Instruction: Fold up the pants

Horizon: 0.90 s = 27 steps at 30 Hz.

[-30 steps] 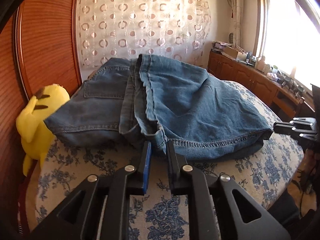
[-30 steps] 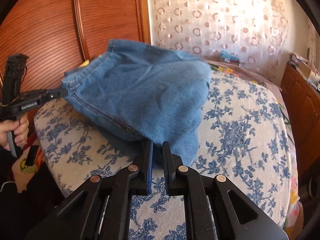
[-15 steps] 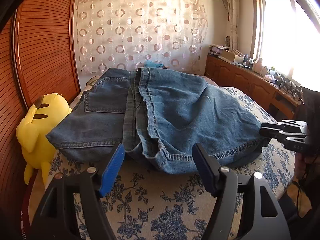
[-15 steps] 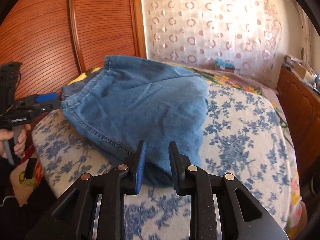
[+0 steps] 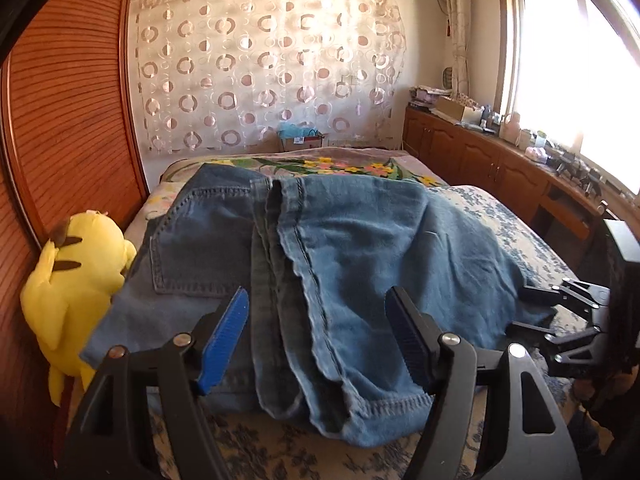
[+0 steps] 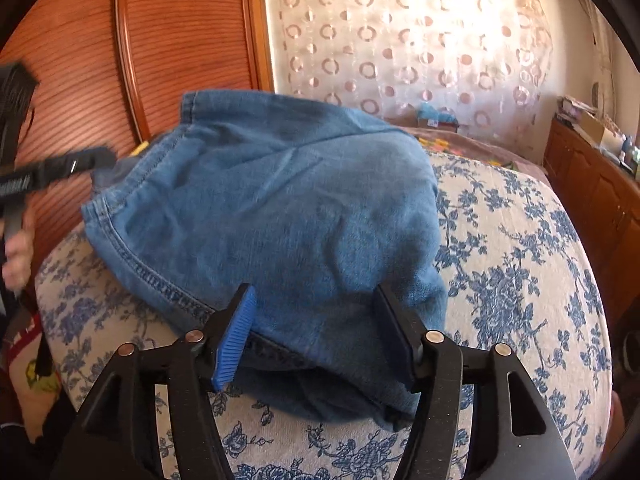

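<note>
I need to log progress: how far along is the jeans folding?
Done: the jeans lie folded over on the floral bedspread. In hand: nothing; the left gripper and right gripper have just opened off the denim. Left: probably one more fold or some smoothing.

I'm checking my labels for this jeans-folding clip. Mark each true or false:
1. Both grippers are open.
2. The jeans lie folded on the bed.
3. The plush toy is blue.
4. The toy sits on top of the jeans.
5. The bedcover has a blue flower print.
1. True. The left gripper and the right gripper both stand open; the right one's jaws have just been opening, and neither's pads press on the denim.
2. True. The jeans rest folded on the bed.
3. False. The toy is yellow.
4. False. It sits beside the jeans, at the bed's edge against the wooden panel.
5. True.
</note>
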{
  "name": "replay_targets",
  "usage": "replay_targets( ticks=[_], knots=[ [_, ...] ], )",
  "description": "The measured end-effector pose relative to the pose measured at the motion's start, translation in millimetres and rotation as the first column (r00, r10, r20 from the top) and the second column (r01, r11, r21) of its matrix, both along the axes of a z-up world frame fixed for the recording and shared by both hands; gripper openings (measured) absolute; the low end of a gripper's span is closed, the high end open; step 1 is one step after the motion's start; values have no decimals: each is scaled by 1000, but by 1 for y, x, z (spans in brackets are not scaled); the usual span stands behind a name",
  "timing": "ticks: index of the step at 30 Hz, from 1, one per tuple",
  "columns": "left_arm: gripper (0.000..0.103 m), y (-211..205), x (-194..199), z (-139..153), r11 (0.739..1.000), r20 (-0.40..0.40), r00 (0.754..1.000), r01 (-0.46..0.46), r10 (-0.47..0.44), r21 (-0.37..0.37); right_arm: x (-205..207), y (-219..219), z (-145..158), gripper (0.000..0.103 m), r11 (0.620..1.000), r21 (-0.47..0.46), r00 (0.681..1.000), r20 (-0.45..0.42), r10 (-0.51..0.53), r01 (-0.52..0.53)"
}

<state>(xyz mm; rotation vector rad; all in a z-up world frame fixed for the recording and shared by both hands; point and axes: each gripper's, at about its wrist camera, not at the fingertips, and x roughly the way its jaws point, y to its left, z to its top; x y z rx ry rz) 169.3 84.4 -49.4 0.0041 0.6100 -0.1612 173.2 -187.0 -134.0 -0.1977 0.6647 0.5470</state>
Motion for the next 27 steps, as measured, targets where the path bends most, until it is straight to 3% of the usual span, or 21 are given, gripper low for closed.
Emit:
replay_targets(
  ticks=[8,14,22,23,25,26,27],
  knots=[
    [71,-6,38,1,997,-35,999,19,-16,73,-6,0,-2,63,1000,-9,999,32,-7,7],
    [57,-6,69,9,996,-22,1000,-1,3,85,-5,-1,-1,63,1000,4,1000,29,-13,13],
    [55,-8,103,3,990,-86,996,12,0,139,-4,-2,-1,63,1000,16,999,28,-17,17],
    [52,-9,103,3,990,-88,996,13,-1,141,-5,-2,-1,63,1000,17,999,28,-18,17],
    [33,-8,105,4,990,-87,996,5,7,142,-5,-2,-1,63,1000,16,999,28,-18,18],
    [29,-8,105,6,991,-83,996,-3,15,136,-5,-2,-1,63,1000,17,999,28,-18,18],
    [17,-7,105,8,992,-82,997,-4,14,129,-4,-3,-1,63,1000,16,999,28,-18,18]
  ],
)
